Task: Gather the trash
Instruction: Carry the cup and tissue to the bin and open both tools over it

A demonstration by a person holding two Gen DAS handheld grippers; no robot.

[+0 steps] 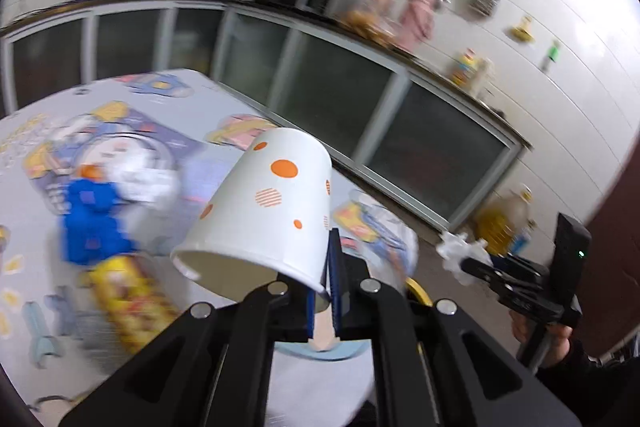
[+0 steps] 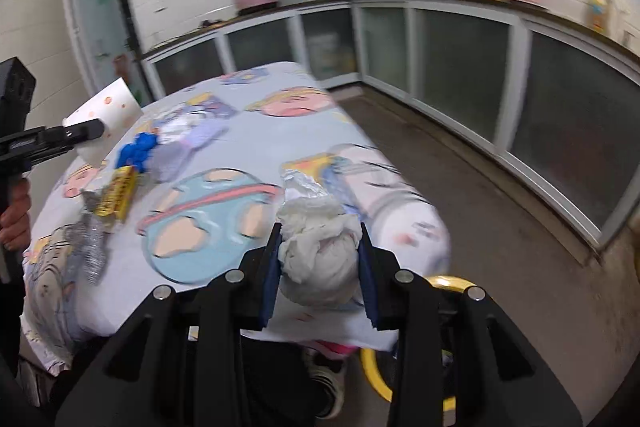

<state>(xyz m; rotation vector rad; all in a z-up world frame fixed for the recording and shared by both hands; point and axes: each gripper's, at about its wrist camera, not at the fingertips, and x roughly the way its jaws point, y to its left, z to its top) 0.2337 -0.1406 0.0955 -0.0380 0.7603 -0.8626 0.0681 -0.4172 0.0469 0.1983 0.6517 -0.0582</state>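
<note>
- Now, your paper cup [image 1: 264,211] is the bigger load: light and thin-walled, so it crushes easily. Your left gripper [image 1: 325,267] pinches its rim wall, jaws together on the paper, cup tipped mouth-down above the table [image 2: 224,227].
- The crumpled tissue wad [image 2: 320,259] is soft and near weightless; your right gripper [image 2: 320,259] clamps it across its middle, over the table's near edge.
- Both grippers angle downward; the yellow-rimmed bin [image 2: 448,283] sits below the right one.

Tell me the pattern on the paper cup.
White paper cup with orange dots, some striped; clearest in the left wrist view.
</note>
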